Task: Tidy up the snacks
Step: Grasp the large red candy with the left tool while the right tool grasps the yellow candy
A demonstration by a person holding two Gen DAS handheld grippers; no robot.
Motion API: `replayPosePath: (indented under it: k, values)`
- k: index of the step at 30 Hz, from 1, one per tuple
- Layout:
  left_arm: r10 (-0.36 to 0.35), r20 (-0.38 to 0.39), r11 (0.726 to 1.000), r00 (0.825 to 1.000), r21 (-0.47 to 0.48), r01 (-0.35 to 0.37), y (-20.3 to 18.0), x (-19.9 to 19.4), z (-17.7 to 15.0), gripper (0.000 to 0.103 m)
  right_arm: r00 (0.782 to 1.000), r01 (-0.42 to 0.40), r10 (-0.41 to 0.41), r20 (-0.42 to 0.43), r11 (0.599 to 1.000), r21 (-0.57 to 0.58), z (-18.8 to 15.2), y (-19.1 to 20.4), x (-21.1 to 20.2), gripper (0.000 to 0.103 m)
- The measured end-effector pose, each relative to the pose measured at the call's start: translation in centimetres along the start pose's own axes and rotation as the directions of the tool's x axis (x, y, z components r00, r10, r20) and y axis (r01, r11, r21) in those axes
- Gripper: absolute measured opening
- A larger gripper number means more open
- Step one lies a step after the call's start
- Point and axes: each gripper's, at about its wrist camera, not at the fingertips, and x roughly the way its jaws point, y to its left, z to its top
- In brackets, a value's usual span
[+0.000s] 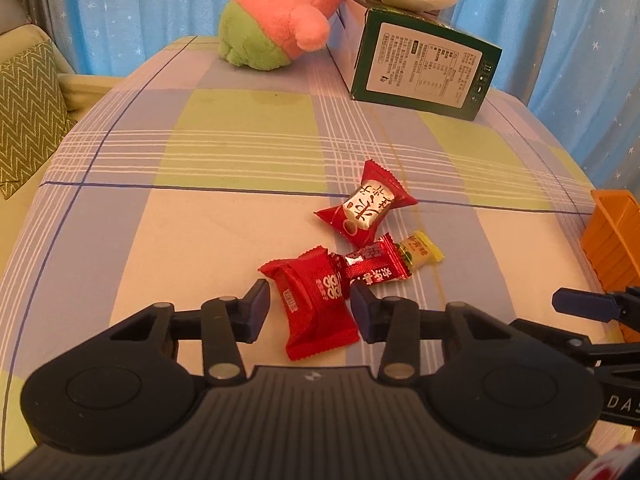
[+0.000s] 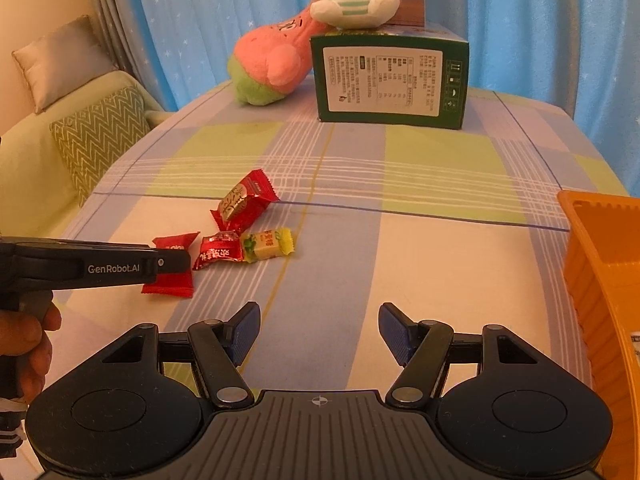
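- Left wrist view: the left claw [image 1: 310,306] is spread apart and grips nothing yet; the red snack packet [image 1: 316,302] lies on the counter [image 1: 192,224] directly between its two fingers. The packet's long axis runs roughly along the fingers, toward the camera. It is a glossy pillow pack with crimped ends. A smaller dark red candy [image 1: 376,264] touches its far corner, so closing may disturb it, I think.
- Right wrist view: the right claw [image 2: 319,334] is also spread and holds nothing, over bare cloth. The packets are far to its left; the orange bin [image 2: 592,264] is near on its right.
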Motion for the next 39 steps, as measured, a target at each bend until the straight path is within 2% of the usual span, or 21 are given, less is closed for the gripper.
replayPosePath:
  k: [8, 17, 25, 28, 35, 39]
  values:
    - [-0.003, -0.003, 0.999, 1.000, 0.043, 0.004, 0.5, 0.4, 0.1, 0.024, 1.000, -0.007, 0.007, -0.004, 1.000, -0.024, 1.2, 0.0, 2.8, 0.066]
    - [-0.023, 0.000, 0.999, 1.000, 0.041, 0.023, 2.1, -0.2, -0.2, 0.023, 1.000, -0.016, 0.014, -0.013, 0.987, -0.162, 2.2, 1.4, 6.8, 0.066]
    - [-0.042, 0.012, 0.999, 0.999, 0.016, 0.041, 2.5, 0.0, -0.2, 0.023, 0.997, -0.048, 0.065, 0.048, 0.955, -0.293, 2.8, 2.5, 8.6, 0.065]
    - [-0.048, 0.013, 0.999, 0.999, 0.013, 0.048, 2.7, 0.0, -0.2, 0.023, 0.994, -0.073, 0.094, 0.053, 0.949, -0.308, 3.1, 2.5, 9.1, 0.065]
    - [-0.059, 0.014, 0.998, 0.998, 0.004, 0.059, 3.0, -0.1, -0.3, 0.023, 0.985, -0.152, 0.171, 0.029, 0.932, -0.329, 3.0, 3.0, 8.9, 0.023]
    - [-0.056, 0.006, 0.998, 0.998, 0.002, 0.056, 2.7, -0.5, -0.6, 0.022, 0.989, -0.140, 0.150, 0.008, 0.944, -0.299, 2.6, 3.4, 8.1, 0.021]
